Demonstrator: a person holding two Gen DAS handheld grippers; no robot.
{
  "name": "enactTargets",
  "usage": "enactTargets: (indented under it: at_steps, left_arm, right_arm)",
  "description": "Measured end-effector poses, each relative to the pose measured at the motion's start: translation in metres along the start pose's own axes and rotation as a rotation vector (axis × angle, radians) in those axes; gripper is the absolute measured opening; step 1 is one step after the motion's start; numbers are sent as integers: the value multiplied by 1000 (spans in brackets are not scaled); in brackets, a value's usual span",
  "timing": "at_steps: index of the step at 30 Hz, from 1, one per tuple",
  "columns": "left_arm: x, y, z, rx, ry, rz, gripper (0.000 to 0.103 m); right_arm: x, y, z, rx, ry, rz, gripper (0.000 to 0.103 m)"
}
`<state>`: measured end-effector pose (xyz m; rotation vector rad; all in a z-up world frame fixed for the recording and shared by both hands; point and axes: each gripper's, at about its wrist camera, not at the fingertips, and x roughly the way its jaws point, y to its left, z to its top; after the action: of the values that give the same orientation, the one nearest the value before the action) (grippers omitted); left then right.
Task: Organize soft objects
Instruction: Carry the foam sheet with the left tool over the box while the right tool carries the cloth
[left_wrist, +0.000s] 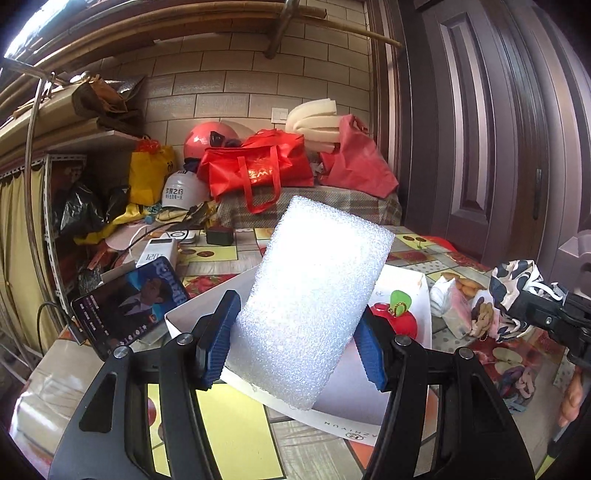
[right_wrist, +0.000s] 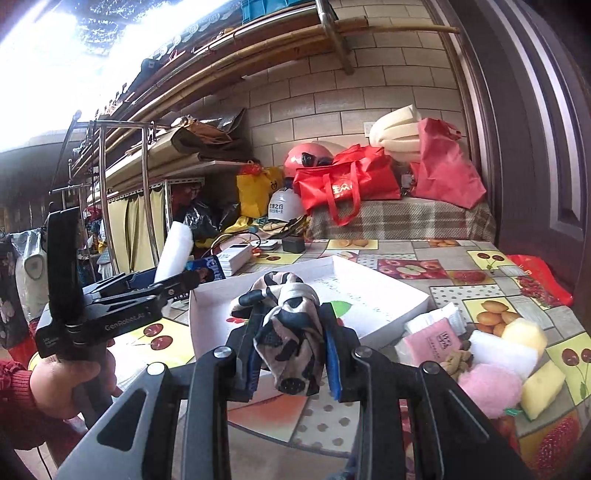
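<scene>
The white box (left_wrist: 413, 288) lies just ahead of and below both grippers on the counter (right_wrist: 480, 258). The left gripper (left_wrist: 295, 343) clamps a white foam pad (left_wrist: 314, 295), long axis upright; the right gripper (right_wrist: 291, 354) pinches a patterned cloth (right_wrist: 288, 325), both pointing slightly downward.

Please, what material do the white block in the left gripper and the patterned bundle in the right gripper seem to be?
White block: probably polyethylene foam, matte; its surface is bubbly and slightly translucent.
Patterned bundle: seemingly thin woven fabric, maybe a scarf; it is crumpled and knotted, with a faint sheen.
</scene>
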<state>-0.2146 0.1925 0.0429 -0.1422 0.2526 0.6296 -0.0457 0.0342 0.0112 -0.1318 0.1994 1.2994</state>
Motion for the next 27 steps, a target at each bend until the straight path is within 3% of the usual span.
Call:
enactTargets:
  at_steps: [2,13,17,23,27]
  left_arm:
    - [20,1,0,1,61,-8,60]
    - [66,21,11,-48,109,21,60]
    - [85,22,14,-52,160,-5,60]
    - [100,20,18,-60,200,-53,60]
    - [107,22,19,-76,224,-84,60]
  right_arm:
    - [13,8,0,-2,26,20,28]
    - [99,16,-1,47,235,152,28]
    - [119,14,-4,66,320,171,27]
    - [134,0,-7,96,389,108,27]
    - [138,-11,-1,76,369,9,28]
